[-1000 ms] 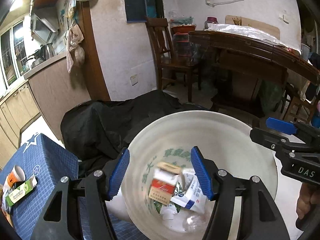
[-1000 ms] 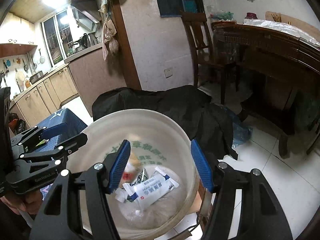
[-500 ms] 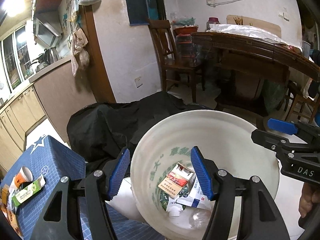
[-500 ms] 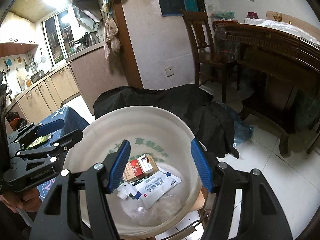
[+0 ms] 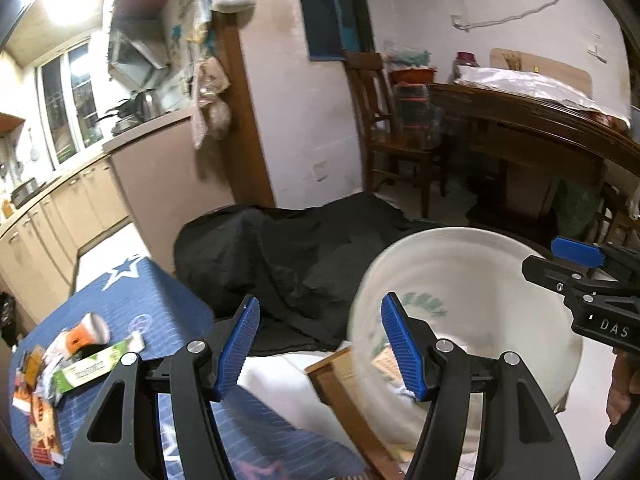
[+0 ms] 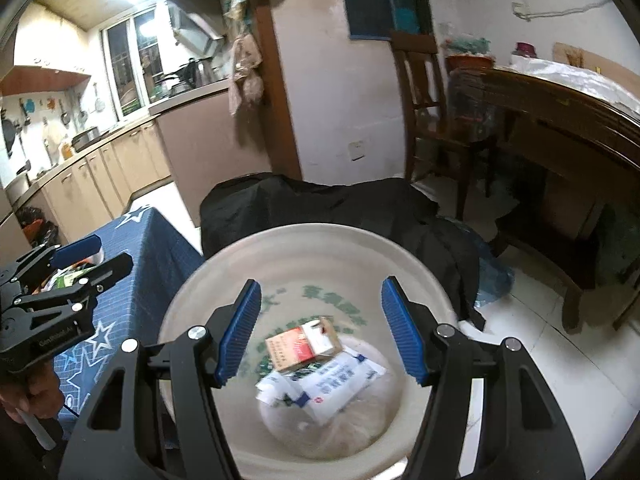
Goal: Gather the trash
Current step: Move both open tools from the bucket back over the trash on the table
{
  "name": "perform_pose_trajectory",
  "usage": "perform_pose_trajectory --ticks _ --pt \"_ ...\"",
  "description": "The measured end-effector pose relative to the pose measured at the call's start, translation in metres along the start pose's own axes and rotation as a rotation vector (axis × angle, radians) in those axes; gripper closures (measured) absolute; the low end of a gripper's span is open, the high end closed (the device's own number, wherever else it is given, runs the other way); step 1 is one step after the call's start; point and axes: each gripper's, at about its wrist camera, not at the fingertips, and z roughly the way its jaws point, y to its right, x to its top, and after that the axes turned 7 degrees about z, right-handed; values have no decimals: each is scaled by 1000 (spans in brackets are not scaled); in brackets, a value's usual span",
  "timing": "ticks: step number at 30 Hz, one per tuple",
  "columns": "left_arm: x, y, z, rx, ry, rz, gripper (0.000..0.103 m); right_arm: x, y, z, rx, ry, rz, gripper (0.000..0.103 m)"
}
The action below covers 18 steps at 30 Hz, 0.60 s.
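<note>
The left gripper [image 5: 320, 344] hung with its blue pads apart and nothing between them, over the gap between the blue table [image 5: 160, 304] and the white bucket [image 5: 472, 264]. The right gripper [image 6: 318, 330] hovered above the bucket's [image 6: 304, 236] mouth, its jaws likewise parted and empty.

Down in the bucket lay the collected trash: a red-and-white carton [image 6: 304, 344] resting on top of a white packet [image 6: 332, 384] with blue print, and under those a clear plastic bag [image 6: 352, 424]. From the left side only a corner of the carton showed behind the pad; the view there was blurred.

More trash was on the table's starred cloth: a green box [image 5: 96, 366], an orange-and-white cup [image 5: 86, 330] on its side just beyond it, and a few orange wrappers [image 5: 40, 432] near the table's edge. These were well apart from the bucket.

A black cloth [image 5: 280, 252] was heaped on the floor behind the bucket. A wooden chair [image 6: 424, 92] stood by the wall, beside a dark wooden desk [image 6: 560, 120].
</note>
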Motion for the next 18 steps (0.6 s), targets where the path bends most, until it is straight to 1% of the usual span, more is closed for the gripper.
perform_pose_trajectory --ticks 7,10,15,18 --pt "-23 -57 -22 104 -6 -52 38 2 -52 19 66 -22 -62 43" --pt "-33 -80 -29 136 -13 -82 38 0 -74 25 95 -33 -86 43" --pt "-62 -124 -49 206 -24 -128 38 -6 -121 39 160 -62 -134 43" --pt "-83 -151 -60 246 -44 -173 38 -13 -150 46 196 -83 -170 43"
